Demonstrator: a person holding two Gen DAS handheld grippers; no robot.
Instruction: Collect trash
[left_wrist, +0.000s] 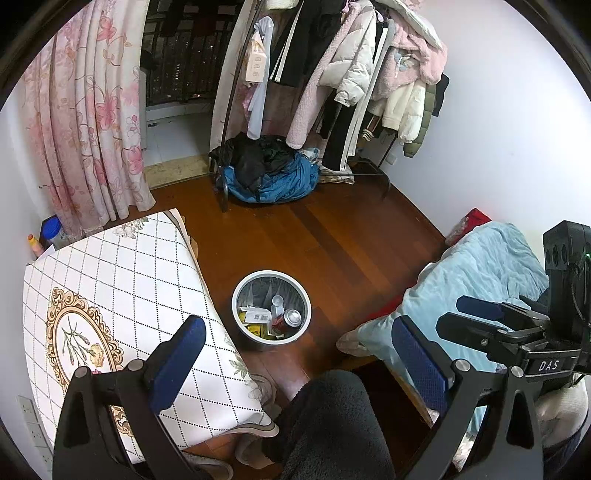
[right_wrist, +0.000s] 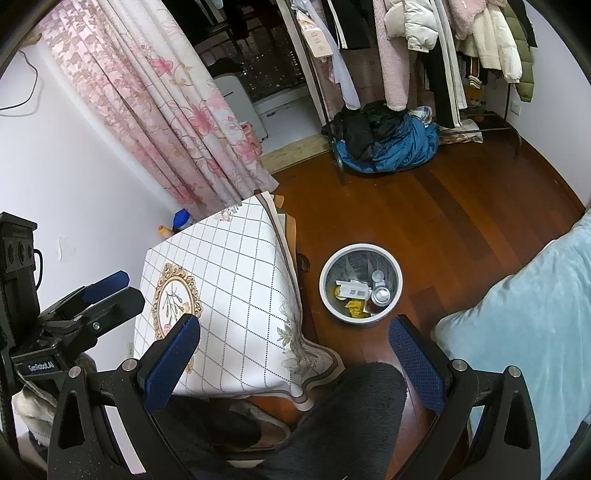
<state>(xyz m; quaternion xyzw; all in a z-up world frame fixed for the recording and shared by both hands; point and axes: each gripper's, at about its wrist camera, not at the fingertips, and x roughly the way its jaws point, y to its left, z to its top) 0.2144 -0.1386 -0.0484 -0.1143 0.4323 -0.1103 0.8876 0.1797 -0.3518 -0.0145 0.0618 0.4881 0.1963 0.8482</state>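
Floor: dark wood floor (left_wrist: 332, 236) | Walls: white wall (left_wrist: 498, 110) | Left: pink floral curtain (left_wrist: 85, 122), dark window (left_wrist: 177, 55) | Back: clothes rack (left_wrist: 354, 74) | Right: bed (left_wrist: 480, 273) with light-blue bedding

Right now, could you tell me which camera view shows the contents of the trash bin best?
The right wrist view: the trash bin sits nearer the centre, so the can, white paper and yellow wrappers read clearly. The left wrist view shows the same bin and contents, slightly smaller. Both grippers are open and empty.

Trash low in the bin (left_wrist: 242, 291) lies half-hidden under the can (left_wrist: 288, 319). The worktop's (left_wrist: 122, 273) near corner is hidden behind the left hand-held gripper (left_wrist: 299, 350).
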